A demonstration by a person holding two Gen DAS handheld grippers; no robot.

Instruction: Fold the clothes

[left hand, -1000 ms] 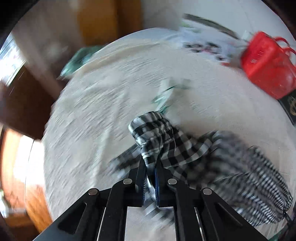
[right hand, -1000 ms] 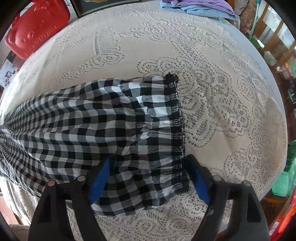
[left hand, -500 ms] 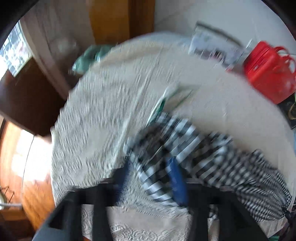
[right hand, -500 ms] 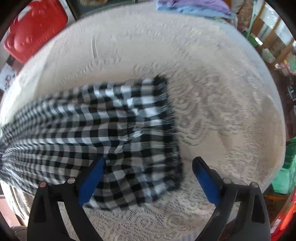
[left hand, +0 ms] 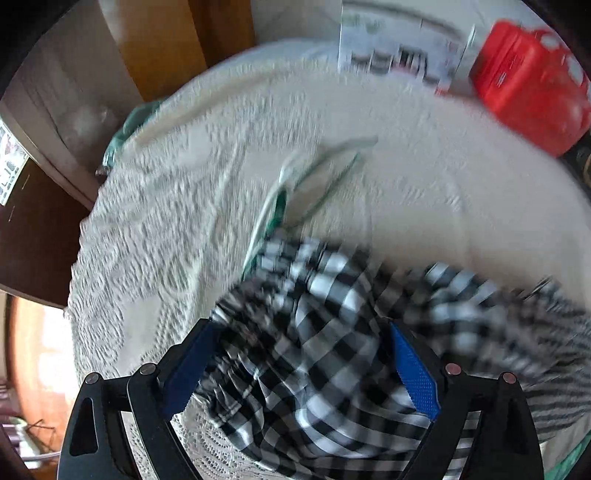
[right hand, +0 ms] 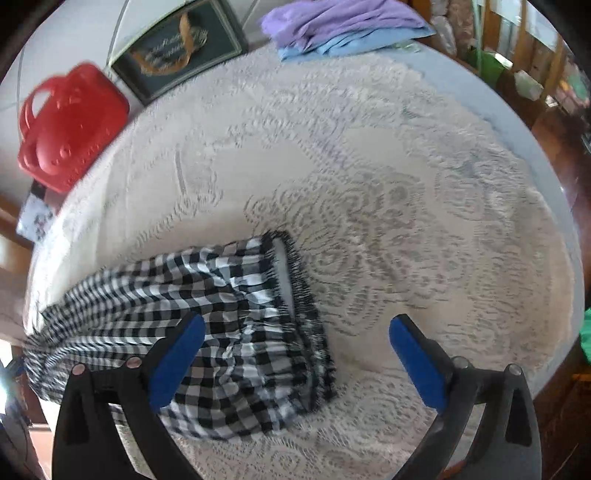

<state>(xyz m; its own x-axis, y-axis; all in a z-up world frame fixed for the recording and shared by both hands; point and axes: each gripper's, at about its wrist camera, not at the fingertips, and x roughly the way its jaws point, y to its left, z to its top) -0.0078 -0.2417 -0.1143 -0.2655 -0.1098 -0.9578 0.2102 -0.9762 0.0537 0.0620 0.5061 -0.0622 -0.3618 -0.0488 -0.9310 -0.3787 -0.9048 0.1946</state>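
Observation:
A black-and-white checked garment (right hand: 221,314) lies on the lace-covered round table (right hand: 388,184), its gathered, fringed edge toward the table's middle. My right gripper (right hand: 295,332) hangs open above that edge, touching nothing. In the left wrist view the same garment (left hand: 314,350) lies bunched and blurred between the wide-apart blue pads of my left gripper (left hand: 303,343), which is open. A green and white clothes hanger (left hand: 295,184) rests on the cloth just past the garment.
A red plastic basket (right hand: 70,125) and a framed dark picture (right hand: 177,48) sit at the table's far edge. Folded purple and blue clothes (right hand: 340,26) lie at the back. Printed paper (left hand: 395,51) stands beside the red basket (left hand: 528,85). Wooden furniture surrounds the table.
My left gripper, shut on the checked garment a second ago, has opened and let the cloth drop onto the table. My right gripper has drawn back and up from the garment.

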